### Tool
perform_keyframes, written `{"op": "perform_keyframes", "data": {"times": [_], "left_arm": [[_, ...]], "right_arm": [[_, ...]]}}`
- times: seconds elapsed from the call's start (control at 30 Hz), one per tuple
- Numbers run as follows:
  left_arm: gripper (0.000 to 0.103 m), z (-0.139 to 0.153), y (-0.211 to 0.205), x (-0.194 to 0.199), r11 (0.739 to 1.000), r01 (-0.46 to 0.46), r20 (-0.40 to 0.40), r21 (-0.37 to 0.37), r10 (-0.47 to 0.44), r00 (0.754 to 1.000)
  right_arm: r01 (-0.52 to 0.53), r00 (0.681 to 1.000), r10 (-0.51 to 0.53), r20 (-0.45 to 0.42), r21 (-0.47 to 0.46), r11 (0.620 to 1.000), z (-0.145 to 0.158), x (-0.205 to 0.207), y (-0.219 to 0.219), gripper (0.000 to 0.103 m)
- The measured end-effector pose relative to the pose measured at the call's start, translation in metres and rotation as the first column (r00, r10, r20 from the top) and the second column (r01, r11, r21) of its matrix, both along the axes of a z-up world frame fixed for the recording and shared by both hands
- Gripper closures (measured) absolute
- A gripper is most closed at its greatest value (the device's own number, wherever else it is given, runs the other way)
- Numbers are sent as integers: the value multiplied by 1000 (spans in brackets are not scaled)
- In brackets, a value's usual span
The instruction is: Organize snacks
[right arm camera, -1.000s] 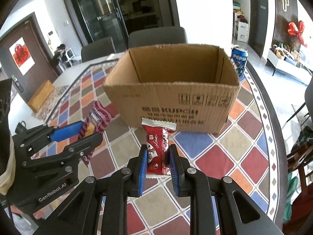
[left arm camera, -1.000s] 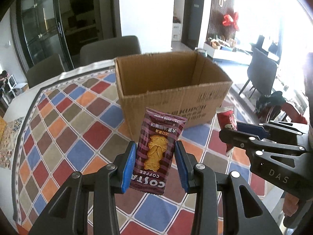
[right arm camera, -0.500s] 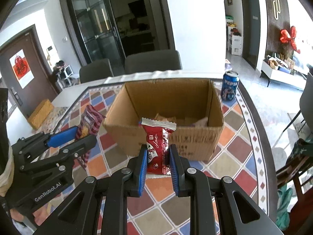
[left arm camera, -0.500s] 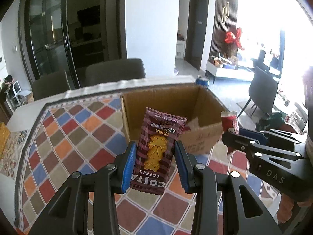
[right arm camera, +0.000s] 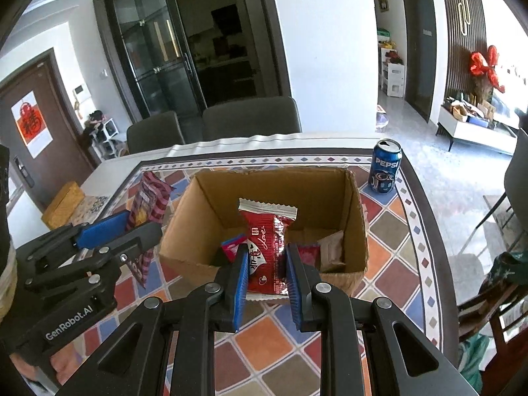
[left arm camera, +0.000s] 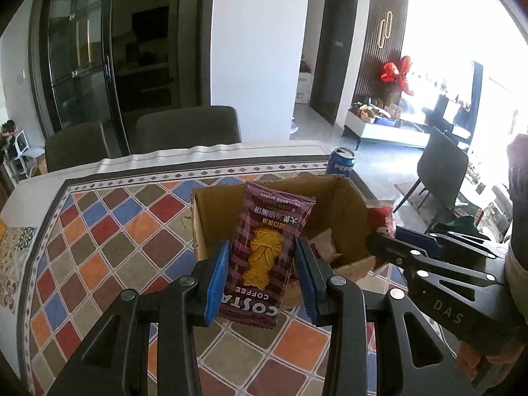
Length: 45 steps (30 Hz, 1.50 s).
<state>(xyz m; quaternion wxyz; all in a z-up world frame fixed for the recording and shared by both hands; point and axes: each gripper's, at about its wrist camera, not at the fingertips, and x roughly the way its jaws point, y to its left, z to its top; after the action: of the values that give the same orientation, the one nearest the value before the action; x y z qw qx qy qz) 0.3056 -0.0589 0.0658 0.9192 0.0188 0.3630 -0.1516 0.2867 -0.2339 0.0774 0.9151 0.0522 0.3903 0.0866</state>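
My left gripper (left arm camera: 262, 260) is shut on a maroon Costa Coffee biscuit packet (left arm camera: 267, 254), held upright in front of the open cardboard box (left arm camera: 343, 204). The right gripper (right arm camera: 266, 264) is shut on a red snack packet (right arm camera: 267, 247) with white writing, just over the near wall of the same cardboard box (right arm camera: 358, 231). Several packets lie on the box floor (right arm camera: 331, 247). Each gripper shows in the other's view: the right gripper (left arm camera: 382, 244) at the right edge, the left gripper (right arm camera: 138, 227) at the left with its maroon packet (right arm camera: 148, 204).
A blue Pepsi can (right arm camera: 384, 170) stands behind the box's right corner on the chequered tablecloth (right arm camera: 389, 277). Two grey chairs (right arm camera: 250, 118) line the table's far edge. A yellow box (right arm camera: 64, 198) sits at the far left.
Both grippers have risen and moved toward the box with their packets. The view now looks down into the box, and its contents and the Pepsi can have come into sight.
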Motion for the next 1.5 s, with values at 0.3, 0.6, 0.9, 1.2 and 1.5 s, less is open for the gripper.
{"op": "perform_keyframes", "data": {"times": [0.3,0.6,0.9,1.2,1.5], "left_arm": [[64,-18,-7,38,1000,-10,-69,14,11,998],[52,-37,-11,62,998,-31,-125,55,38,991],[45,-42,-6,47,994,-65,-106,84,74,992],[34,-15,5,-3,992,-108,26,71,106,994],[20,4,11,-62,989,-126,128,77,115,985]], "right_arm": [[13,999,-14,-29,-32,999,-9,31,-7,80],[23,997,-26,-66,-53,998,-21,57,-9,78],[63,995,-70,-67,-95,993,-30,52,-11,56],[76,997,-75,21,-79,994,-11,11,-10,50],[91,989,-81,126,-81,992,12,-48,-5,38]]}}
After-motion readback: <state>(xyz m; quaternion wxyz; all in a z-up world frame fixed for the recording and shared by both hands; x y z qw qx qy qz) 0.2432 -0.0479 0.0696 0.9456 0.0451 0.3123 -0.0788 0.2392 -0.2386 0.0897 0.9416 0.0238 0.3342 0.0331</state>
